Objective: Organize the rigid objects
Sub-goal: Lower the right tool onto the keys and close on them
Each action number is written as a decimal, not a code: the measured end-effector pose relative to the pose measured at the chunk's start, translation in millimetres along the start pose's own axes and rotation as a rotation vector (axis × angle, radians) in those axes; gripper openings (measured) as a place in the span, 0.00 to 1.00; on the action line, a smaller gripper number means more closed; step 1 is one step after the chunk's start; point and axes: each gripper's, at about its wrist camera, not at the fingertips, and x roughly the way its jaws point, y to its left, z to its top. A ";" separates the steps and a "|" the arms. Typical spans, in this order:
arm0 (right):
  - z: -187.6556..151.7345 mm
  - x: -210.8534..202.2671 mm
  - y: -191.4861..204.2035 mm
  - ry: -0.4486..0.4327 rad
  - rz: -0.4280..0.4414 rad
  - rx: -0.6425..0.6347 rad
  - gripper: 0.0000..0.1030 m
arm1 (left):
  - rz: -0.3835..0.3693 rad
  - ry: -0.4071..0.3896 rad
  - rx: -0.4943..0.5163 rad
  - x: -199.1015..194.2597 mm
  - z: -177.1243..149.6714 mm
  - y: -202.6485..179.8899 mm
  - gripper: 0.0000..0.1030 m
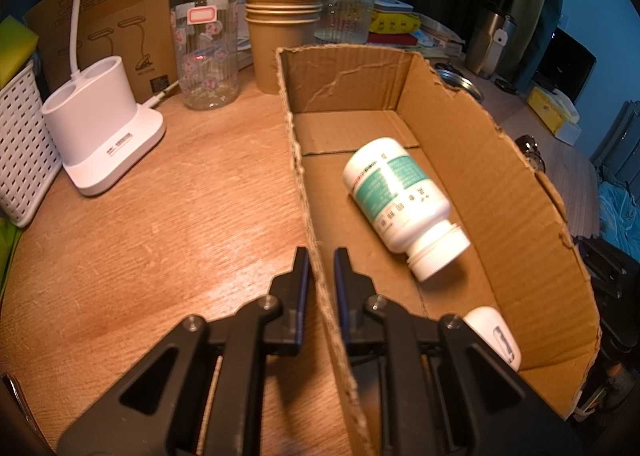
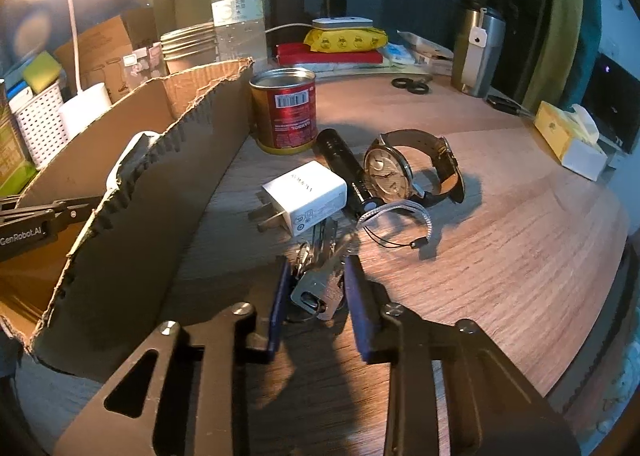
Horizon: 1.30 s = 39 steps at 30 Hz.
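Observation:
A torn cardboard box (image 1: pixel 460 144) lies open on the wooden table. Inside it are a white pill bottle (image 1: pixel 400 200) on its side and a small white object (image 1: pixel 496 336) near the front. My left gripper (image 1: pixel 320 256) is shut on the box's left wall, one finger on each side. In the right wrist view, a bunch of keys (image 2: pixel 318 288) sits between the pads of my right gripper (image 2: pixel 316 264), which press on it. Beyond the keys lie a white charger (image 2: pixel 308 196), a black flashlight (image 2: pixel 340 156), a wristwatch (image 2: pixel 392 172) and a red can (image 2: pixel 284 108).
Left of the box stand a white lamp base (image 1: pixel 100 124), a glass jar (image 1: pixel 206 56), stacked paper cups (image 1: pixel 280 36) and a white basket (image 1: pixel 20 152). A water bottle (image 2: pixel 236 12), steel tumbler (image 2: pixel 476 52), scissors (image 2: pixel 412 84) and tissue box (image 2: pixel 568 140) line the table's back and right.

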 end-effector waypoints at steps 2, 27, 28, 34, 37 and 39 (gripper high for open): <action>-0.1 -0.8 0.0 -0.002 0.005 0.000 0.25 | 0.000 0.000 0.000 0.0 0.0 0.0 0.13; -0.8 -14.9 -16.5 -0.042 0.136 0.078 0.13 | -0.003 0.001 -0.003 0.1 -0.5 -0.8 0.13; -0.5 -16.9 -16.8 -0.048 0.136 0.078 0.12 | -0.003 0.001 -0.004 0.1 -0.5 -0.8 0.13; -0.6 -17.2 -17.0 -0.052 0.140 0.076 0.10 | -0.003 0.001 -0.003 0.1 -0.4 -0.6 0.13; -0.3 -18.9 -17.3 -0.060 0.140 0.075 0.10 | -0.003 0.001 -0.003 0.1 -0.4 -0.6 0.13; 0.4 -21.7 -17.4 -0.067 0.140 0.076 0.10 | -0.003 0.001 -0.004 0.2 -0.4 -0.6 0.13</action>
